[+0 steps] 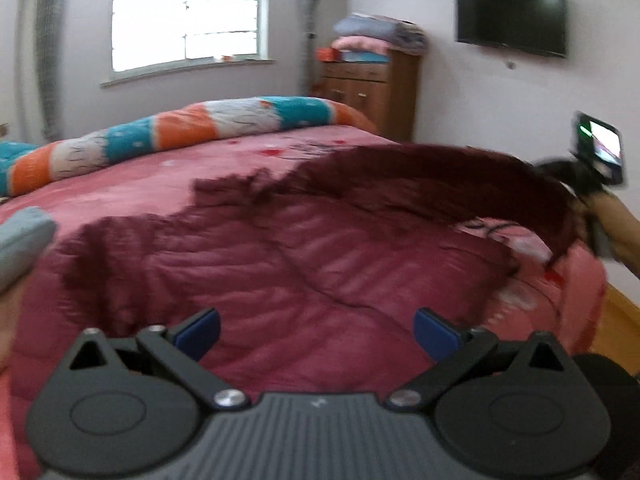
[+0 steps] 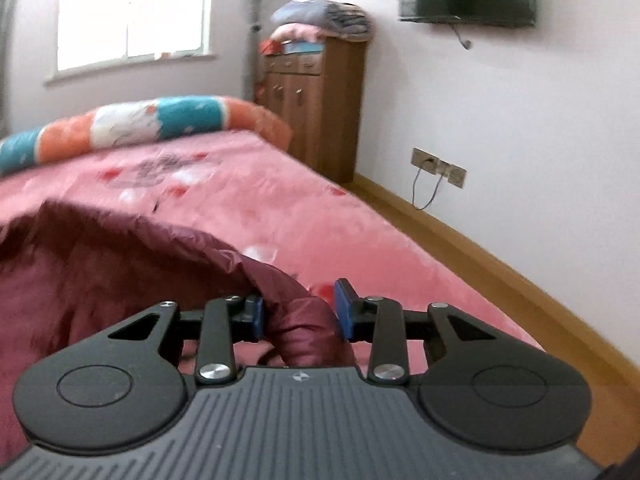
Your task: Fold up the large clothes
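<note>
On the bed (image 1: 224, 168), a wide pink cover, with bare pink room behind the coat and along the right side, where the bed edge drops to a wood floor (image 2: 480, 248) by the wall. Spread over the near half of the bed: a big dark red puffy coat (image 1: 304, 256), quilted in soft rows, with a darker furry trim along its far edge. Right part of the coat lifted up off the bed, curving over in the air toward the right gripper (image 2: 298, 316). Right gripper partly closed on a puffy rolled bit of the coat, blue pads (image 2: 256, 318) pressing it from both sides. Left gripper (image 1: 316, 332) low over the near part of the coat, spread wide, nothing between its blue pads (image 1: 200, 330). Far back on the bed, a long rolled blanket (image 1: 192, 128) in orange, blue and white stripes, well apart from the coat. Past the bed, a wood cabinet (image 1: 376, 88) with folded bedding (image 1: 380, 34) piled on top, near a bright window (image 1: 184, 12). High on the wall, a dark TV (image 1: 512, 18). Low on the wall, a socket (image 2: 438, 168) with a hanging cable. At the left edge of the left view, something pale blue-grey (image 1: 24, 236), too blurry to name.
</note>
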